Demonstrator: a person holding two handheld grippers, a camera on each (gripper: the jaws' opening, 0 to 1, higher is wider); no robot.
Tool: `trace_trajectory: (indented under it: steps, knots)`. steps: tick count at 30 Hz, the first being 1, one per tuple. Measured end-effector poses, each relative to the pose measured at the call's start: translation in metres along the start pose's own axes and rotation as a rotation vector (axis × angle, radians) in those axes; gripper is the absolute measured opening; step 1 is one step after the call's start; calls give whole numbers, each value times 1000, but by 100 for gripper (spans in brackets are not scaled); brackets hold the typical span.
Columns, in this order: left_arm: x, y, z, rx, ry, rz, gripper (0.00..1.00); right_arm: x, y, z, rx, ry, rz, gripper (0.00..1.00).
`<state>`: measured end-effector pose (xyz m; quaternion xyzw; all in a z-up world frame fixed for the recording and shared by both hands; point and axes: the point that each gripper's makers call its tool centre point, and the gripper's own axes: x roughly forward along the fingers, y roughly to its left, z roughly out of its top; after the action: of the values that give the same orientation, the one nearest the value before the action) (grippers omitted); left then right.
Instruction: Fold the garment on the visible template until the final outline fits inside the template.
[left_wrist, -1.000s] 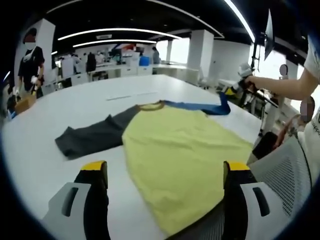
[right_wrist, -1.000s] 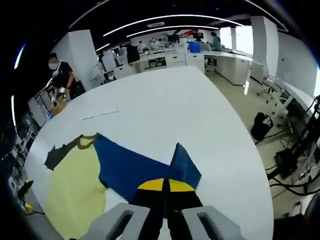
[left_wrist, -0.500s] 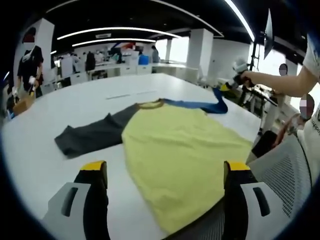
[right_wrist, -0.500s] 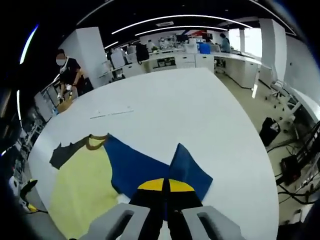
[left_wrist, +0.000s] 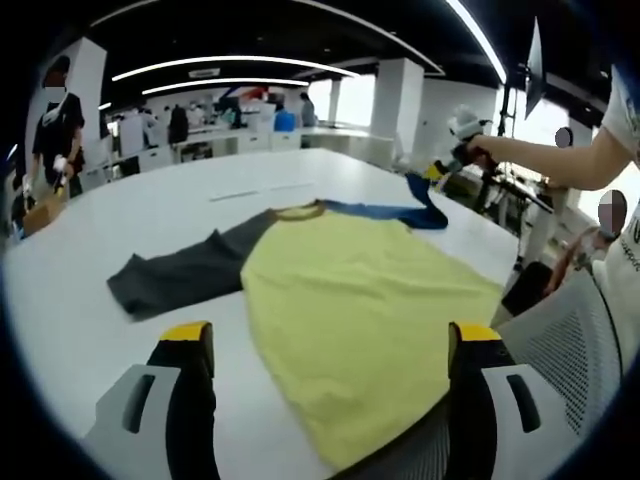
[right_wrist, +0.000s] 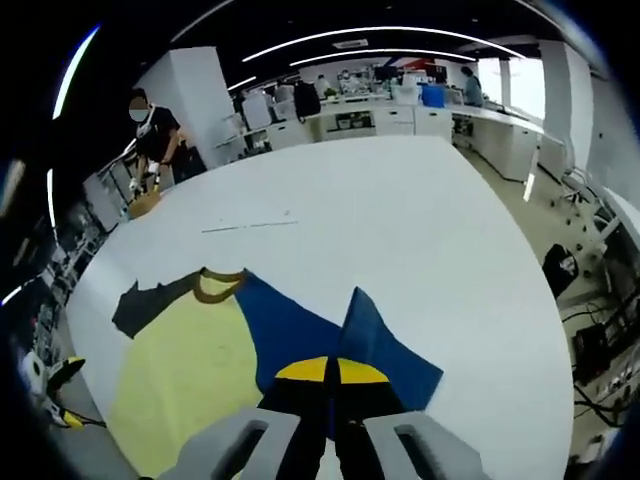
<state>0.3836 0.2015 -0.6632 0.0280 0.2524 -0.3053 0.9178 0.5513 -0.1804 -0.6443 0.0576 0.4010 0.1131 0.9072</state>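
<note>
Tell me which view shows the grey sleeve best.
The left gripper view: the grey sleeve lies spread flat on the white table, its full length visible beside the yellow body. The right gripper view catches the same sleeve as a small dark patch, far off.

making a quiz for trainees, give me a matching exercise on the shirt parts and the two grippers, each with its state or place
Column one:
1. blue sleeve
2. grey sleeve
3. yellow body
4. left gripper

Column two:
a. open, hovering over the near hem
b. pinched and lifted by the right gripper
c. lying flat, stretched out on the white table
d. spread flat between the two sleeves

Pairs: 1-b, 2-c, 3-d, 4-a
</note>
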Motion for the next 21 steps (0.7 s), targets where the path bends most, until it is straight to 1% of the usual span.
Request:
trace_trajectory:
  steps: [7, 10, 15, 21]
  knots:
    - [-1, 1, -1, 1, 2, -1, 94, 9, 10, 8, 6, -3, 28, 0]
    - [-1, 0, -1, 2, 3, -1, 94, 20, 9, 15, 4, 3, 43, 0]
    - [0, 0, -1, 0, 0, 0, 94, 32, 10, 23, 1, 8, 62, 0]
    - [1, 0, -3, -2, 5, -3, 94, 39, 21, 26, -7, 15, 74, 0]
